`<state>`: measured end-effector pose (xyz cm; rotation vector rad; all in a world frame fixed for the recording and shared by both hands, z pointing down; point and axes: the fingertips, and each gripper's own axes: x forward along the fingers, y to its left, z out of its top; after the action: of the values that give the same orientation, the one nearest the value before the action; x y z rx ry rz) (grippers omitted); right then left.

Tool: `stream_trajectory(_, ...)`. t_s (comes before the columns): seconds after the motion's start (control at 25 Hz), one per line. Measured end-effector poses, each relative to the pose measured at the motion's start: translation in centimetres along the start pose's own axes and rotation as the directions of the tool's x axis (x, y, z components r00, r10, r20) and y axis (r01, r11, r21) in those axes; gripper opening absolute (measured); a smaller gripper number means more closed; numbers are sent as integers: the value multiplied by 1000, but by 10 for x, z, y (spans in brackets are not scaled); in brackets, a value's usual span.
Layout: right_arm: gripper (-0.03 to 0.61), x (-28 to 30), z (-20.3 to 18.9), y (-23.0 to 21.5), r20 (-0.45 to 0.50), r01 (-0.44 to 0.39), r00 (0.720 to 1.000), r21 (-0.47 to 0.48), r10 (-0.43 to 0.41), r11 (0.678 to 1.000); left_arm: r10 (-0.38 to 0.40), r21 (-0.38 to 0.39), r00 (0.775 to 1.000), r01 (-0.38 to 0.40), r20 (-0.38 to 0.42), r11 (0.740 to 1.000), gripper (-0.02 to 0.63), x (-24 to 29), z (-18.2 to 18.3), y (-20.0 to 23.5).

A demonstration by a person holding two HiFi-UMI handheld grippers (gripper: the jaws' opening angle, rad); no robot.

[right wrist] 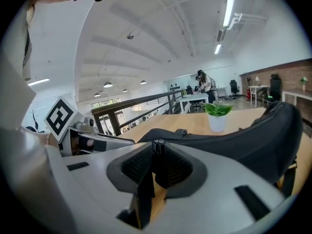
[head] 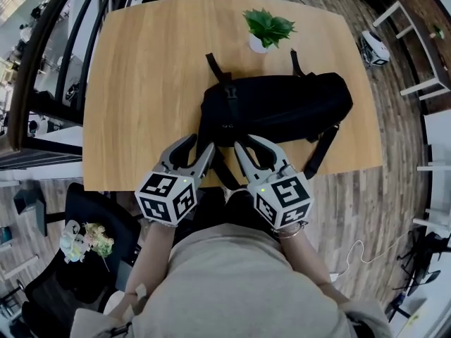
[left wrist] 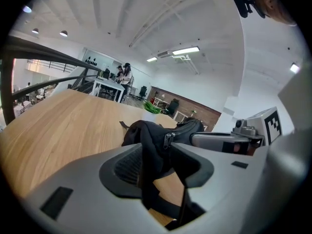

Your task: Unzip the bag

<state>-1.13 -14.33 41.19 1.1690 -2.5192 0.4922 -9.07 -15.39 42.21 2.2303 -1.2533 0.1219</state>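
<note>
Black bag lies on wooden table, near front edge, potted plant behind it. Both grippers at bag's near end, side by side. Left gripper: jaws apart, bag fabric loose between them. Right gripper: jaws narrowed onto zipper pull, pads pressing it.

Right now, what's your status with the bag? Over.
Left hand-held gripper open round bag end. Right hand-held gripper shut on zipper pull. Nothing in the way.
</note>
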Motion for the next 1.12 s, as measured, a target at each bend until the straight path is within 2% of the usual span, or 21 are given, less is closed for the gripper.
stream_trajectory(0.24,72,7,-3,2,-18,21,1000,7,-21,1000,-73,-9,995,73,-70,997,217,14,-1,6)
stream_trajectory(0.4,72,7,-2,3,-29,36,999,-20,-36,999,-132,-46,986,128,-102,991,221,24,-3,7)
stream_trajectory(0.52,72,7,-3,1,-44,49,998,-26,-50,998,-166,-46,977,161,-134,986,221,31,-7,1)
stream_trajectory(0.84,72,12,-9,-2,-78,69,994,-95,-76,993,-181,-59,974,175,-134,983,219,39,-8,4)
stream_trajectory(0.92,72,13,-10,-2,-87,77,992,-123,-88,989,-171,-55,977,165,-127,985,207,40,-8,5)
stream_trajectory(1.12,74,16,-10,-2,-79,88,992,-135,-99,987,-182,-60,976,176,-115,982,127,41,-8,2)
